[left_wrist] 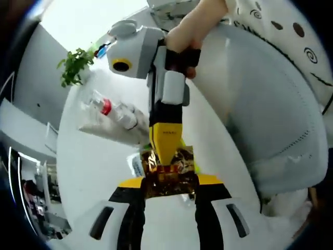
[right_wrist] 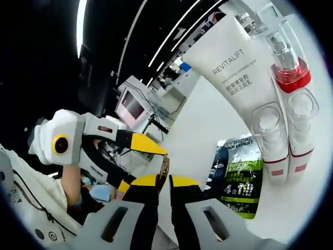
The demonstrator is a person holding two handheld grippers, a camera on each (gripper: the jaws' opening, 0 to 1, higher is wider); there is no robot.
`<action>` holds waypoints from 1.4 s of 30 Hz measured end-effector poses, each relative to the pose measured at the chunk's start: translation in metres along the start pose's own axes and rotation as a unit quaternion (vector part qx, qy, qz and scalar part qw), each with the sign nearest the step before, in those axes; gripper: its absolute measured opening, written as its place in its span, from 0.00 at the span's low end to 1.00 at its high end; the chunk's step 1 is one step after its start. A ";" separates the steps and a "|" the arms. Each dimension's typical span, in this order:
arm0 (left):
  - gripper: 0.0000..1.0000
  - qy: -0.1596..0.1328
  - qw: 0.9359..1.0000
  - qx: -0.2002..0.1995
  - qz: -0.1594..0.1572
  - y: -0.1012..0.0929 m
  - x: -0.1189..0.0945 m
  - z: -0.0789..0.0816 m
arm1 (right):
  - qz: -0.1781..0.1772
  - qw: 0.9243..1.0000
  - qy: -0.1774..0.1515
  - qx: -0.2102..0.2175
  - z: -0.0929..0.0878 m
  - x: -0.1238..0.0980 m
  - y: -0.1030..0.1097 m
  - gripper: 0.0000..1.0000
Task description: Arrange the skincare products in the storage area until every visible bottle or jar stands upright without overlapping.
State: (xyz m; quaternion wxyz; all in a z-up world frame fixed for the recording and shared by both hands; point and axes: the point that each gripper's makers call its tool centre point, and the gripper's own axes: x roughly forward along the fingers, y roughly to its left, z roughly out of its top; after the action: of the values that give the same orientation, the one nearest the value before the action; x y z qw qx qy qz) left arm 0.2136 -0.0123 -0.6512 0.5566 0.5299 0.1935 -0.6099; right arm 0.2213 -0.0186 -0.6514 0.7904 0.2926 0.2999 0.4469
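A crinkled gold foil packet sits between the jaws of my left gripper, which press on its two sides. My right gripper comes down from above, held by a hand, and its yellow tips pinch the packet's top edge. In the right gripper view the packet shows edge-on as a thin brown strip in my right gripper, with the left gripper reaching in from the left. A clear pack of small bottles with a red cap lies on the white table.
A white REVITALIFT tube, the clear bottle pack and a green-and-black Men Expert sachet lie flat on the table. A green plant stands at the far edge. The person's white patterned top is close on the right.
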 end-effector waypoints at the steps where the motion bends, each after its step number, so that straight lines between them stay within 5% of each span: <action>1: 0.31 0.001 1.000 0.003 0.002 0.001 0.000 0.000 | 0.001 1.000 -0.001 0.002 0.000 0.000 0.000 0.07; 20: 0.32 0.001 1.000 0.021 0.019 -0.001 -0.004 0.006 | 0.031 0.998 -0.011 0.060 0.002 -0.004 0.006 0.01; 30: 0.36 0.006 0.999 0.039 0.022 0.001 -0.006 0.002 | 0.033 0.998 -0.013 0.056 0.004 -0.004 0.008 0.01; 42: 0.40 -0.014 0.999 -0.012 0.035 0.008 -0.017 -0.003 | 0.021 1.000 -0.005 0.013 0.003 -0.006 0.006 0.01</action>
State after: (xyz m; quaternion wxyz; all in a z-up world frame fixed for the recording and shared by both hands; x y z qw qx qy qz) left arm 0.2188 -0.0037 -0.6348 0.5871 0.5205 0.1741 -0.5951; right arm 0.2176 -0.0218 -0.6441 0.7783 0.3115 0.2953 0.4582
